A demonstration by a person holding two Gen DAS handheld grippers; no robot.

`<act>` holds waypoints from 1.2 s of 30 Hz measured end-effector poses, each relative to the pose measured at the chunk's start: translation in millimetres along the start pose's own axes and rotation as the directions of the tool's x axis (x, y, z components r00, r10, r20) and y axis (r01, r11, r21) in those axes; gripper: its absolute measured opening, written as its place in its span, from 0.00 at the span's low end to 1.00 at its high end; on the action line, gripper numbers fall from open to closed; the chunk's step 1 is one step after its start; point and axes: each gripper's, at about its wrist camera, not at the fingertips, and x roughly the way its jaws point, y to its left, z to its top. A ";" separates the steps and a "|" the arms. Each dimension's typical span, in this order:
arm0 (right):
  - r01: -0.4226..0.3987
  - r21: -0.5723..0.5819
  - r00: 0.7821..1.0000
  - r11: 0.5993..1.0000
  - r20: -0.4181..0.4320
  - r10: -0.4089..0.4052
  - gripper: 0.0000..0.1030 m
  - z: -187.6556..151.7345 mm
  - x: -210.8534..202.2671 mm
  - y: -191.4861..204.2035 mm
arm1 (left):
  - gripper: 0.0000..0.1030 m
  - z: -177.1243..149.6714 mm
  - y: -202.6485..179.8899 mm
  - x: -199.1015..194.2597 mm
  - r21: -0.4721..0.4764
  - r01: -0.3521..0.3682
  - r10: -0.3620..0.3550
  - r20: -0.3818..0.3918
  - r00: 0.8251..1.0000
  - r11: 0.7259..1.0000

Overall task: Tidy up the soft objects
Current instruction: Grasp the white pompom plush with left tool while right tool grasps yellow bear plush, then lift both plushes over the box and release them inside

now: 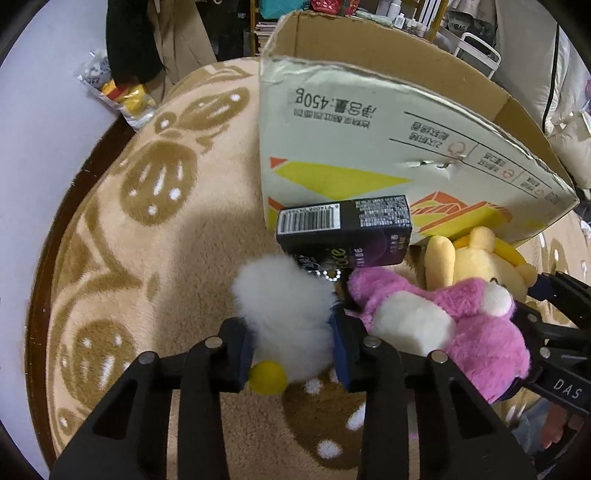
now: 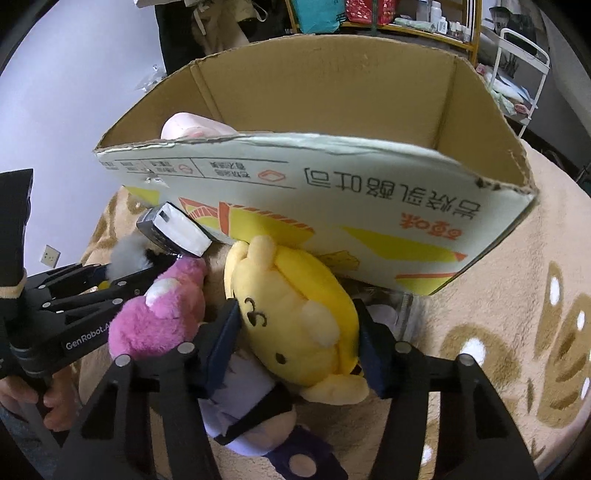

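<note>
The left tongs (image 1: 293, 345) are clamped on a white fluffy plush (image 1: 284, 314) with a yellow pompom foot (image 1: 267, 376), both pads pressing into its fur as it rests on the beige patterned blanket (image 1: 147, 258). Just beside it, to the right, lies a pink plush (image 1: 443, 317) with a white belly. The right tongs (image 2: 299, 338) grip a yellow bear plush (image 2: 295, 310) by its sides; under and in front of it lies a purple-clad doll (image 2: 251, 402). Beyond the toys a small black carton with a barcode (image 1: 343, 229) leans against the near wall of an open cardboard box (image 2: 332, 192), which stands on the blanket. Inside the box, at its left corner, a pale pink soft thing (image 2: 192, 127) shows above the rim. Shelves with clutter (image 2: 406, 18) stand behind.
</note>
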 end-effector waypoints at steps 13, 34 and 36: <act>0.055 -0.019 0.994 0.998 0.097 -0.053 0.56 -6.2 -36.3 8.6 | 0.33 -12.4 -1.0 -41.9 -0.016 -0.016 0.017 0.086 0.996 1.000; 0.084 -0.004 0.945 0.996 0.319 -0.078 0.56 -12.7 -116.3 -4.8 | 0.33 -34.2 -14.5 -128.4 0.035 -0.073 0.057 0.339 0.939 0.997; 0.081 0.004 0.936 0.997 0.342 -0.078 0.56 -11.7 -124.2 -6.9 | 0.33 -34.2 -17.2 -135.9 0.042 -0.091 0.069 0.382 0.922 0.995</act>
